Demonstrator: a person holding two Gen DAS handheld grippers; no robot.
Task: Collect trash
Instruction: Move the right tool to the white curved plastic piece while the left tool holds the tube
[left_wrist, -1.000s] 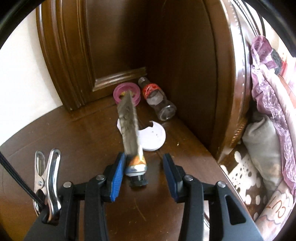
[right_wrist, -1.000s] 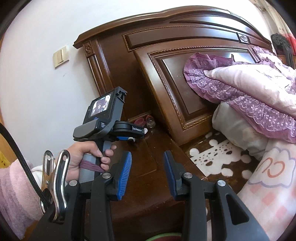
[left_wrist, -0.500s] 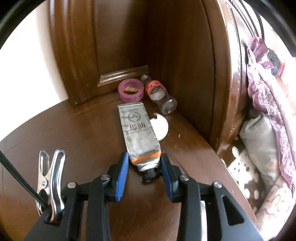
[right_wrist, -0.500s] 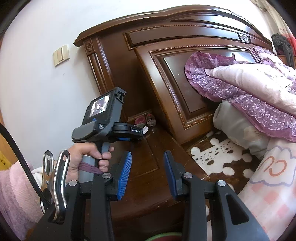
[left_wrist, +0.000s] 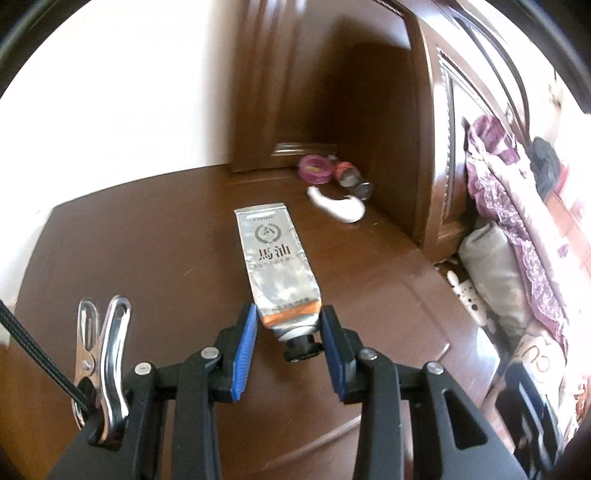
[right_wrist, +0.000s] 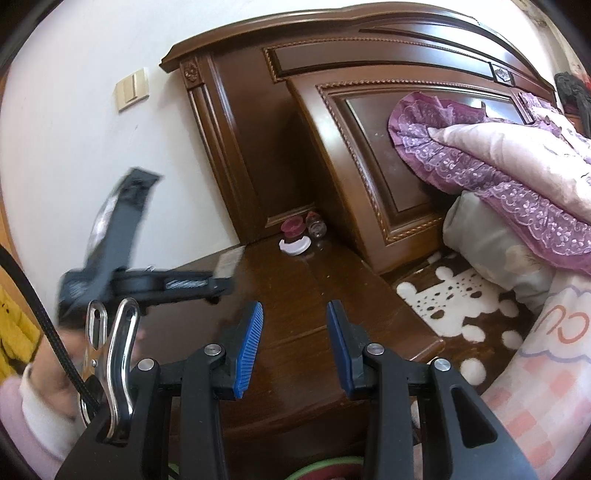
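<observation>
- The left tool (left_wrist: 289, 334) grips a silver cream tube (left_wrist: 277, 266) at its cap end, both blue pads pressed on the orange band just above the black cap; the flat tail juts forward, away from the tool, over the dark wooden surface (left_wrist: 147, 258).
- The right tool (right_wrist: 294, 343) hangs over the near edge of the same surface with its jaws partly apart and nothing between them.
- Far ahead of the left tool, in the corner under the headboard (left_wrist: 388, 129), lie a pink round lid (left_wrist: 314, 170), a small clear bottle (left_wrist: 351, 177) on its side and a white plastic piece (left_wrist: 338, 201), the three close together and well apart from the tube.
- In the right wrist view the left tool shows as a blurred dark shape to the left of the right tool, with the person's hand (right_wrist: 70, 354) beneath it.
- Judgement: the step in hand is carrying the tube off to wherever trash is gathered. The grip sits on the stiff shoulder, which should hold; keeping the squeeze steady and the tail from swinging would prevent a slip.
- No bin can be made out for certain in either view.
</observation>
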